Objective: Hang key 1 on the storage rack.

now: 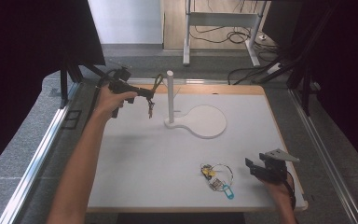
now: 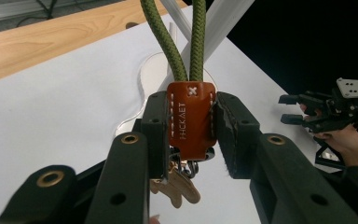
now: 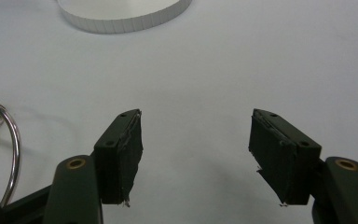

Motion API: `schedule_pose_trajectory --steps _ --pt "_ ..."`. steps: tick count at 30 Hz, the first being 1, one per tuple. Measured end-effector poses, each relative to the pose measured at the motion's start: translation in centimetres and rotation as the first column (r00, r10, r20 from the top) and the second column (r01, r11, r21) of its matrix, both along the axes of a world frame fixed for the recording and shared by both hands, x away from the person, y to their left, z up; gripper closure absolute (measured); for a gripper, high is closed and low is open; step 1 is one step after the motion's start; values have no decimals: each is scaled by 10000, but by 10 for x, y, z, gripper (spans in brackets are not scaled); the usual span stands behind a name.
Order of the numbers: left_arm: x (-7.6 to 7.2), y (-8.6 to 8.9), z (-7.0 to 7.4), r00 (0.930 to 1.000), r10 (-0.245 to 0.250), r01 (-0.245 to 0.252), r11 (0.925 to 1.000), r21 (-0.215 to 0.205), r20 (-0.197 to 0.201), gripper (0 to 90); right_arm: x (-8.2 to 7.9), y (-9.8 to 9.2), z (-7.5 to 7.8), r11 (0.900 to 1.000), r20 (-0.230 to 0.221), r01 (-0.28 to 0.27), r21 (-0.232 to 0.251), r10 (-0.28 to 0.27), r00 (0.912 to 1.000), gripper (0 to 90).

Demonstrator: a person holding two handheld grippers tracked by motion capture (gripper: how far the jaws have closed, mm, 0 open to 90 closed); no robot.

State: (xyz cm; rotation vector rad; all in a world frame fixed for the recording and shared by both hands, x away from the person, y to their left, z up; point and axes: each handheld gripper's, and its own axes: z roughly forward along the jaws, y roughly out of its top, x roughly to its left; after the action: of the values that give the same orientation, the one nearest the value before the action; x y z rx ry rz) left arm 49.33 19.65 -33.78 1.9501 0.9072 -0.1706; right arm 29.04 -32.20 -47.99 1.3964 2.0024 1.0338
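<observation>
The left gripper (image 2: 191, 135) clamps the brown leather tab (image 2: 191, 119) between its jaws, green cord (image 2: 196, 42) rising beyond; the right gripper (image 3: 196, 154) stands open.

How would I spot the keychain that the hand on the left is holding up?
Find the white upright post on its stand at the back of the white table. Just left of it, the left gripper clamps a keychain: an olive-green rope loop with a brown leather tab, unlike the metal key ring with blue and yellow tags.
</observation>
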Motion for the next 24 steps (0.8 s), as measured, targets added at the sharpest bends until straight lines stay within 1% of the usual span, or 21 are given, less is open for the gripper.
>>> schedule_pose_trajectory --steps 1,4,6,11,13,16,24 --pt "0 -1 -1 10000 -78 77 10000 -8 -26 669 0 0 0 10000 -1 2 2 -2 10000 349" --pt "1 -4 -3 9999 -63 63 10000 15 -143 668 0 -1 0 10000 1 69 15 -69 10000 348" --pt "2 -4 -4 9999 -47 48 10000 75 -165 668 0 -1 0 10000 4 76 10 -76 10000 348" --pt "4 -3 -5 9998 32 -31 10000 59 -219 669 0 -1 0 10000 5 77 -9 -77 10000 348" --pt "4 -3 -6 9997 1 3 9998 179 -247 668 0 -1 0 10000 1 86 -18 -86 10000 349" --pt "4 -4 -8 9996 -51 57 9997 225 -293 668 0 -1 0 10000 2 64 -54 -64 10000 348" --pt "5 -10 -17 9989 -224 234 9994 238 -411 668 0 -1 -1 9999 -13 66 -76 -66 10000 348"
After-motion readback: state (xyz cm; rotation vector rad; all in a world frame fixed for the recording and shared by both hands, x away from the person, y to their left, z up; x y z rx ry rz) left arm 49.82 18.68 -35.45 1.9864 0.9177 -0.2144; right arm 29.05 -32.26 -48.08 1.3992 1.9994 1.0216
